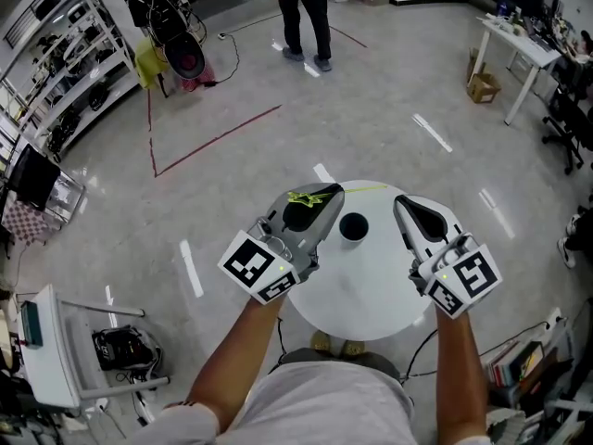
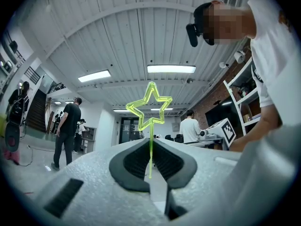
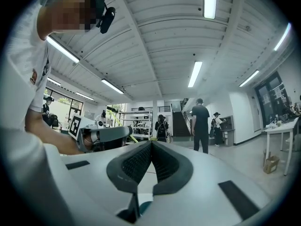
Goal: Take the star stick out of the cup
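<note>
Now the left claw (image 2: 150, 147) is shut tight on the star stick (image 2: 150, 107), holding it up beside the cup (image 1: 353, 226) on the table (image 1: 371, 290), so the job looks done, and the right claw (image 3: 150, 145) is closed on nothing.

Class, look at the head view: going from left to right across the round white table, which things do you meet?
left gripper → black cup → right gripper. The star stick overlaps the left gripper that holds it, so it is left out.
</note>
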